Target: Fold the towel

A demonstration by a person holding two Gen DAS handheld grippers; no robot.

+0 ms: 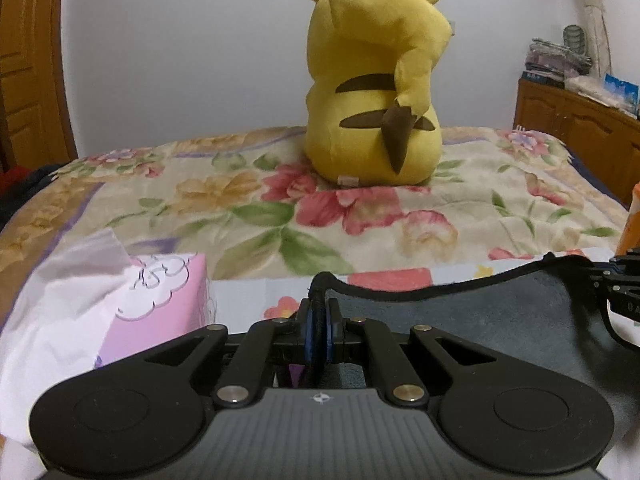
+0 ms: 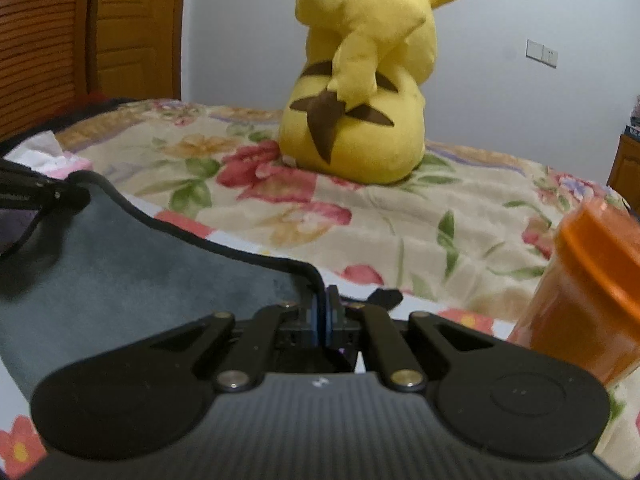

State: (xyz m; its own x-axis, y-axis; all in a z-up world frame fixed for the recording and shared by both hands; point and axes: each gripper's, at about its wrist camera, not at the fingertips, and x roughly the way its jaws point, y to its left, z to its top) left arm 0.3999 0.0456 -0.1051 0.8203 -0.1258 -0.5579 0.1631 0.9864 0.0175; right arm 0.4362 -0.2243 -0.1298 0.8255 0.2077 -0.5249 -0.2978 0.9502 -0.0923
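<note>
Dark grey, black-hemmed towel (image 1: 500, 312) stretched between tools above floral bedspread (image 1: 248, 200). Left tool (image 1: 318, 328) clamped on left corner; right tool (image 2: 322, 320) clamped on right corner.

I am in a home bedroom: a bed (image 1: 500, 184) under a floral blanket (image 1: 224, 200), a yellow Pikachu plush (image 1: 372, 80) sitting on it, a wooden door (image 2: 132, 28) at the left, and a wooden cabinet (image 1: 576, 128) stacked with folded things along the white wall (image 1: 180, 48).
</note>
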